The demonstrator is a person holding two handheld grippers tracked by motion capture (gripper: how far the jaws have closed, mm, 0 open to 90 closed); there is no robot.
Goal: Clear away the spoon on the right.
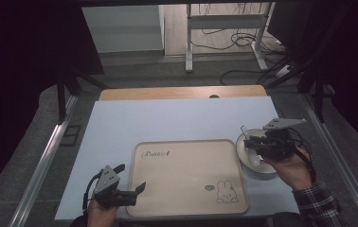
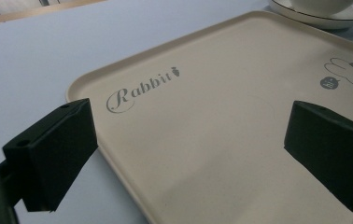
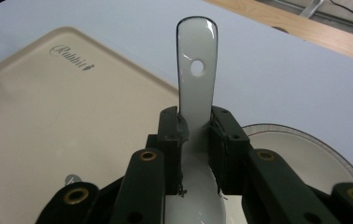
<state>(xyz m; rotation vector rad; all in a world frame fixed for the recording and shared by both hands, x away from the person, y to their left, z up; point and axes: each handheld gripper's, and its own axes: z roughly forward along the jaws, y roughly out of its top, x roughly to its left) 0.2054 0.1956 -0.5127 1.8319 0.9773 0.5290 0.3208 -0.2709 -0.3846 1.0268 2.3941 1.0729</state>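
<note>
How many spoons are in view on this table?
1. A white spoon is clamped in the right gripper, over the white dish right of the tray. Any others inside the dish would be hidden.

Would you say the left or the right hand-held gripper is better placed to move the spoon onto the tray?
Right: its hand-held gripper is already shut on the spoon over the bowl; the left one hangs open at the tray.

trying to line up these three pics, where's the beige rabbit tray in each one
High view: the tray lies at centre bottom of the table, between the two grippers.
Left gripper view: the tray spreads from centre to right, beyond the open jaws.
Right gripper view: the tray sits at left, beside the clamped white spoon.
Shared landmark: the "Rabbit" lettering on the tray.
</note>
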